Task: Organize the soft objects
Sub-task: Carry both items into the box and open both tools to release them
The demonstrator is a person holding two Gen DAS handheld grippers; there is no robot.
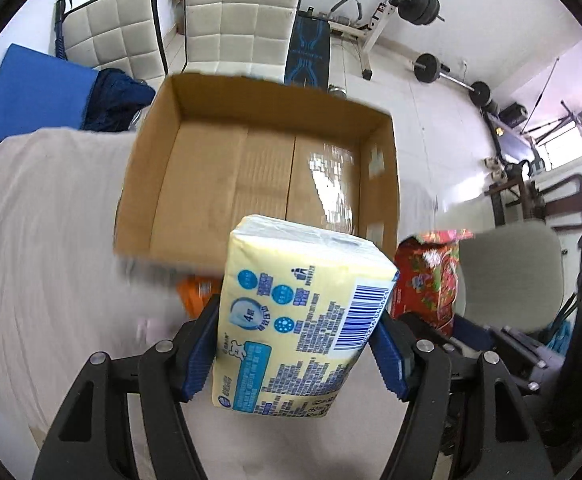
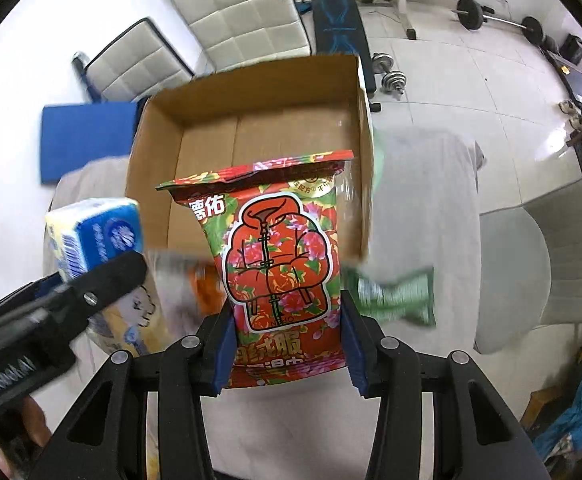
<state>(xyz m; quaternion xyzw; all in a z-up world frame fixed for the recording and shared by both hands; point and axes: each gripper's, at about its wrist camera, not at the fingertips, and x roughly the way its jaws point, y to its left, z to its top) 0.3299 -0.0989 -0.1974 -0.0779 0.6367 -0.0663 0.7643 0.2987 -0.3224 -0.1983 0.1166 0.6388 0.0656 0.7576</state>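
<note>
We see the left gripper [image 1: 297,354] clamped on a yellow tissue pack [image 1: 303,320], its jaws pressing both sides. Ahead of the jaws lies an open box [image 1: 259,160] on a cloth-covered table [image 1: 51,208]. The right gripper [image 2: 287,346] clamps a red pouch [image 2: 279,264]; a green pouch [image 2: 395,294] lies right of its jaws.

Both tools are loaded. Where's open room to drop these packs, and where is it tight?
The cardboard box floor shows bare from wall to wall; nothing lies in it. Left of the box, the cloth-covered table is also free. It is crowded at the box's near edge: an orange packet and a green packet lie there.
</note>
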